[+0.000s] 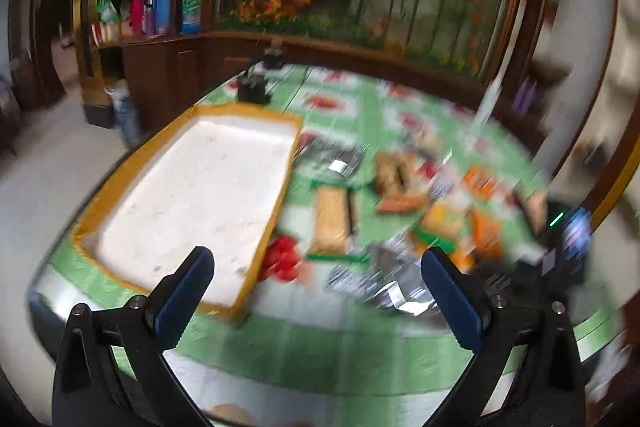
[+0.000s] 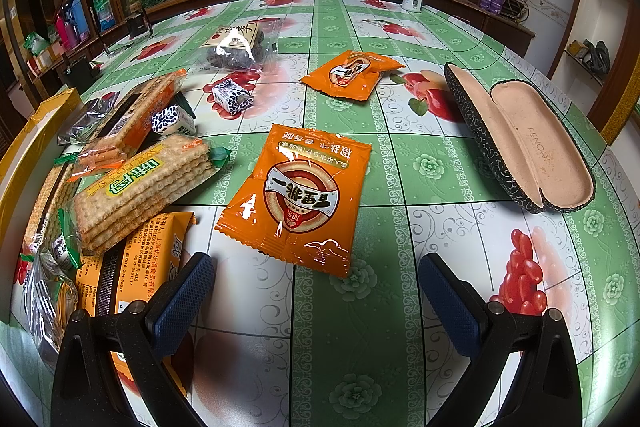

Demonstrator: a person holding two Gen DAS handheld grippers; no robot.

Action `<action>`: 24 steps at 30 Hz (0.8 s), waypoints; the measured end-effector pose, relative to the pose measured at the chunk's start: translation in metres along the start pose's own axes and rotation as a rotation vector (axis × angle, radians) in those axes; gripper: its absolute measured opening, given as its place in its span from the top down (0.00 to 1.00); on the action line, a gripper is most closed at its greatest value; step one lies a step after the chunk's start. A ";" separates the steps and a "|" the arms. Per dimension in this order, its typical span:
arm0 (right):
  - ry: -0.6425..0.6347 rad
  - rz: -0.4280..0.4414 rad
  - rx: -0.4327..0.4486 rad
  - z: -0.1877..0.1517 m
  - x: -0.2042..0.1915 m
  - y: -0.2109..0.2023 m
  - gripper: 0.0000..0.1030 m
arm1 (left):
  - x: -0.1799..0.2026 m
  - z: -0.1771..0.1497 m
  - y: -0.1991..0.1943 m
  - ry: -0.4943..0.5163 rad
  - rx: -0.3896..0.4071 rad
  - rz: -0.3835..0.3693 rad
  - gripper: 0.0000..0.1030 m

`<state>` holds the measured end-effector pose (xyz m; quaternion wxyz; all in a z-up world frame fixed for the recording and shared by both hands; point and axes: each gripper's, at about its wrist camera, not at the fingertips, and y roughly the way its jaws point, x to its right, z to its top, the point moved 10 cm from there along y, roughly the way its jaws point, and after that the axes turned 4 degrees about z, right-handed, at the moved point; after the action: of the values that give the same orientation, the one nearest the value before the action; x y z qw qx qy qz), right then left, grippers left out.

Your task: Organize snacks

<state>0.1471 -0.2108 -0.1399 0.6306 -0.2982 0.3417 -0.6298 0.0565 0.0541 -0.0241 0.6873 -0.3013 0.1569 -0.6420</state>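
Our right tool [image 2: 316, 287] hangs released and empty over the tabletop [image 2: 400, 163], just short of an orange snack packet [image 2: 298, 197]. Cracker packs [image 2: 140, 183] lie to its left. Our left tool [image 1: 316, 287], also released, hovers beside the yellow-rimmed white tray [image 1: 192, 195].

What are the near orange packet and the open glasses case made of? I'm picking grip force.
Orange packet: thin glossy plastic film, judging by glare streaks and crimped edges. Glasses case: apparently rigid shell, dark patterned outside, matte tan suede-like lining; exact material unclear.
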 end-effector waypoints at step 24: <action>0.000 0.000 0.000 0.000 0.000 0.000 0.01 | -0.003 0.034 -0.009 0.043 0.065 -0.023 0.00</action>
<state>0.1470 -0.2107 -0.1400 0.6306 -0.2982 0.3416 -0.6299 0.0690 0.0644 0.0069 0.6859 -0.2665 0.1474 -0.6608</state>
